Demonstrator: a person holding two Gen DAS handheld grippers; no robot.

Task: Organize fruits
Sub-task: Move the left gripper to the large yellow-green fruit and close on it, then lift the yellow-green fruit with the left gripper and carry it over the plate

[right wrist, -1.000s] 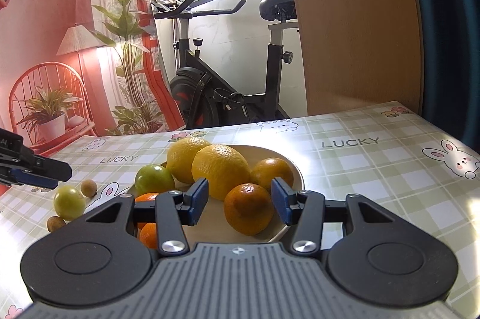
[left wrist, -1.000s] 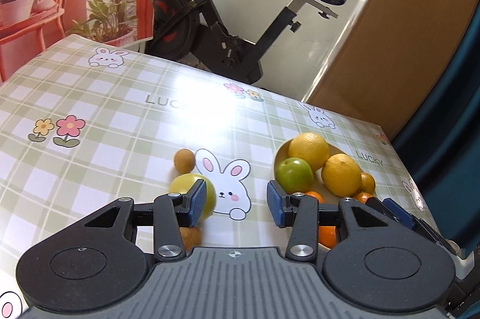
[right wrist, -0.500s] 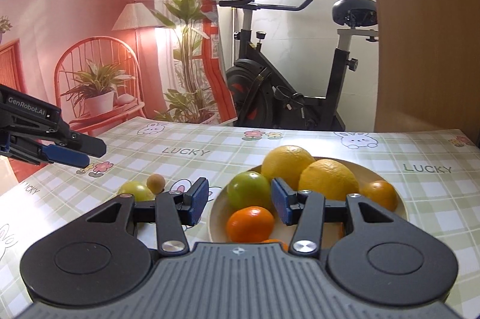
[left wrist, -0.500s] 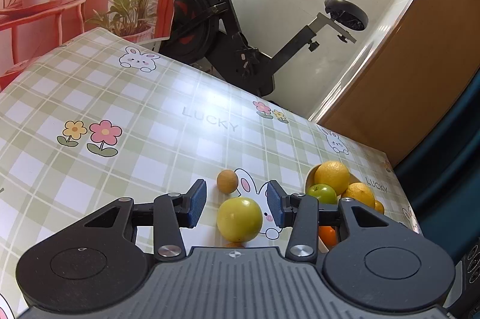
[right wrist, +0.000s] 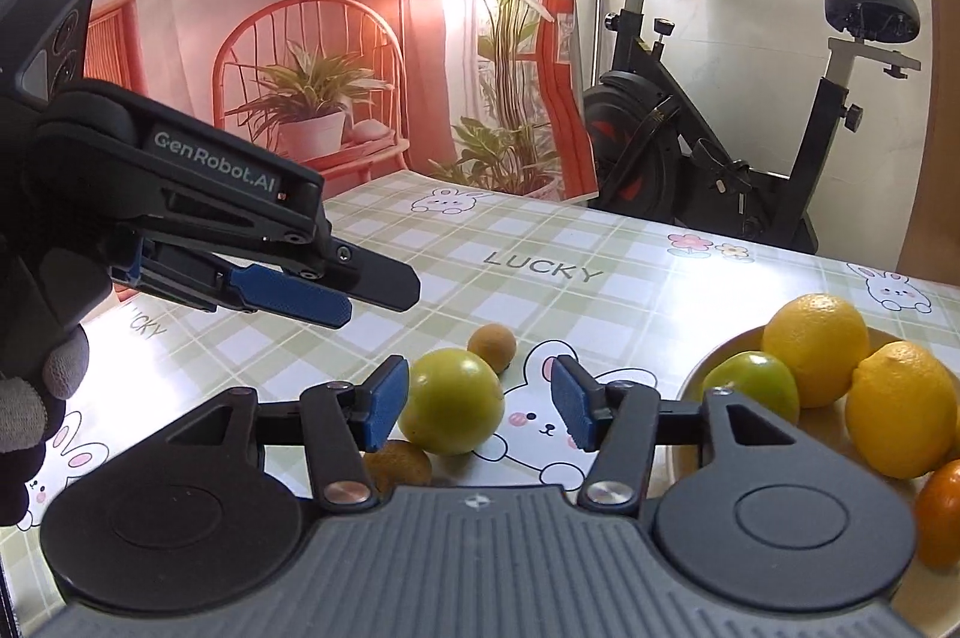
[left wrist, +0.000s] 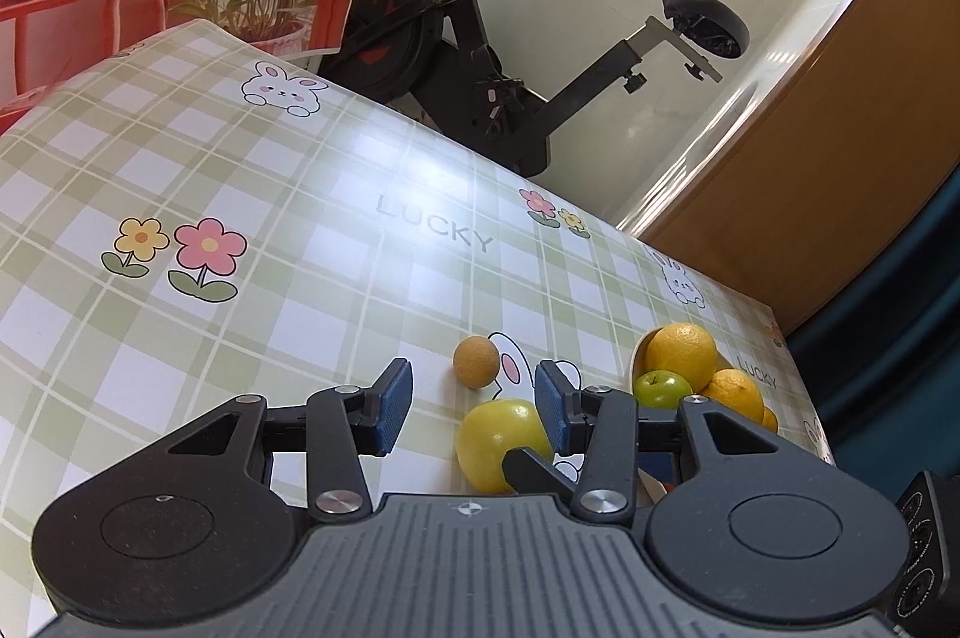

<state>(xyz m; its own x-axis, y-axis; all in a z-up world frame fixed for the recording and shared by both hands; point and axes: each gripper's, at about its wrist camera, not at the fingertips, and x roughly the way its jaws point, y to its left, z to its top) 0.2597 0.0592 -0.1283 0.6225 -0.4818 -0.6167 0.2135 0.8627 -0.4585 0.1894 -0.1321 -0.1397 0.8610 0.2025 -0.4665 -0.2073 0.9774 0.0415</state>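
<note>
Green-and-white checked oilcloth with printed rabbits and flowers covers the counter (left wrist: 252,170) across the left wrist view. The left gripper (left wrist: 474,407) sits at the lower centre of the frame with its blue-padded fingers (left wrist: 393,404) spread wide and holding nothing. A round yellow-green apple (left wrist: 495,437) lies on the counter at lower centre, partly behind the right-hand finger and touching neither pad that can be seen. Just above it sits a small brownish-orange round fruit (left wrist: 476,361). At the right edge a pale shallow bowl (left wrist: 637,359) carries a large yellow citrus (left wrist: 684,351), a green apple (left wrist: 663,389) and more orange fruit, partly hidden by the gripper body. A black exercise bike (left wrist: 480,56) stands beyond the counter at upper centre.

In the right wrist view, the right gripper (right wrist: 480,401) fills the lower centre, its jaws wide apart and empty. The yellow-green apple (right wrist: 451,401) rests on the counter (right wrist: 540,242) between the fingers, close against the left-hand pad; whether they touch cannot be told. The small brownish-orange fruit (right wrist: 492,347) lies just behind it, and another small orange fruit (right wrist: 399,464) peeks out below the left-hand finger. The bowl (right wrist: 690,386) at the right holds the green apple (right wrist: 753,386), two yellow citrus and an orange. The left gripper (right wrist: 336,293) reaches in from the left, above the counter.
</note>
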